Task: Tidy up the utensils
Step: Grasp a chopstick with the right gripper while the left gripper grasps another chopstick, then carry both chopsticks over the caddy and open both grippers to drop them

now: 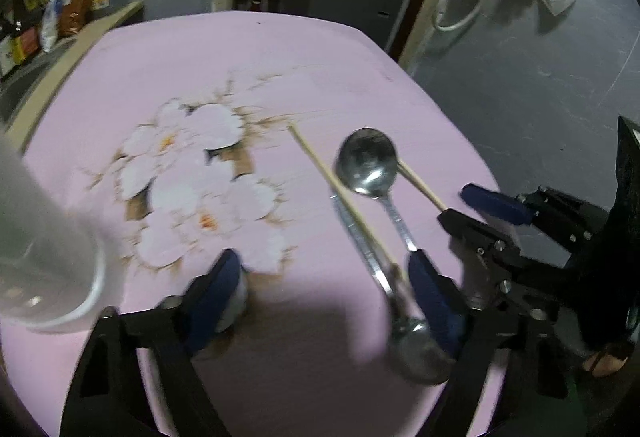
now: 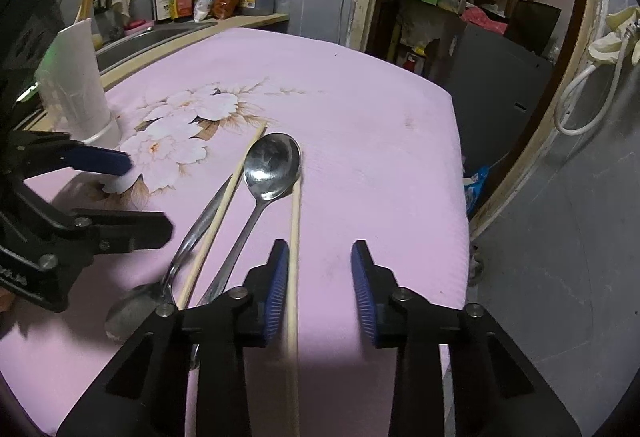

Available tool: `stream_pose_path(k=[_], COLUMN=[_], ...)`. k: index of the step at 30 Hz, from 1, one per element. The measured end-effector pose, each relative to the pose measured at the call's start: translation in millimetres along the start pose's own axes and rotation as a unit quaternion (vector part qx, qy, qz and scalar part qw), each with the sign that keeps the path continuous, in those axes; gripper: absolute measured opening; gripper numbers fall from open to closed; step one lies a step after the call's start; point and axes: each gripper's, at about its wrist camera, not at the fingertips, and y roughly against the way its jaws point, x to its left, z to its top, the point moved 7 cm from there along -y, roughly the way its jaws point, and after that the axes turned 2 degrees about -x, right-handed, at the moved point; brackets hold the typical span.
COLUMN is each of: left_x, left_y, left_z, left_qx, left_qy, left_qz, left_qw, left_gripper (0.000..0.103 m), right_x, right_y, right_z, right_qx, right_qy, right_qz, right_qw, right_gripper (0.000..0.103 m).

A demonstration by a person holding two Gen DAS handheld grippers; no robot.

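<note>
Two hand-held claws hover over a pink, flower-printed bench [image 2: 360, 109] where the utensils lie scattered near its right edge. A steel spoon [image 2: 272, 165] rests bowl-up and far end away, a second spoon [image 2: 132, 311] lies reversed with its bowl at the near edge, and two wooden chopsticks flank them: one chopstick [image 2: 224, 213] crossing the second spoon's handle, the other chopstick [image 2: 295, 257] running straight toward the viewer.

The right claw [image 2: 320, 293] is spread wide and empty, its left pad just beside the nearer chopstick, which lies between the jaws. The left claw [image 1: 320, 289] is likewise spread and grips nothing; the reversed spoon's handle and the first chopstick sit just inside its right finger. A white cup [image 2: 80, 85], the likely holder, stands at the far left of the bench.

The work appears to be at the picking stage, with nothing yet gathered. The next move seems to call for the right claw to drop lower and close across the thin chopstick, squarely enough that it does not roll or pivot, before carrying it left to the cup.
</note>
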Motion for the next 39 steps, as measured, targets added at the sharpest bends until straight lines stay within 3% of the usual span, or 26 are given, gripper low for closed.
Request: stream_pose_path(k=[5,9,11,23,32,39], left_x=[3,5,8,19,18,25], left_y=[-16,-26,-31,-42,-36,-6], left_z=[17,32,39,67,59,51], left_qx=[0.010,0.020,0.024,0.044,0.053,0.017], left_qy=[0.017,0.034,0.046,0.075,0.073,0.084], left_qz=[-0.015,-0.028,-0.027,-0.051,-0.054,-0.080], left_qw=[0.9997,0.9988,0.9983,0.9949,0.9945,0.9931], left_gripper=[0.047,0.026,0.021,0.015,0.004,0.002], right_x=[-5,-14,-17,-27,-27,-24], right_y=[2,-1,-4,-29,-43,-13], right_z=[-2,-1,2,20,29,27], right_qx=[-0.004,0.000,0.001,0.017,0.048,-0.008], right_qy=[-0.006,-0.029,-0.034,-0.073,-0.080,-0.116], right_qz=[-0.010,-0.002,-0.005,0.014,0.020,0.031], right_qw=[1.000,1.000,0.999,0.997,0.995,0.993], right_gripper=[0.010,0.009,0.009,0.009,0.007,0.003])
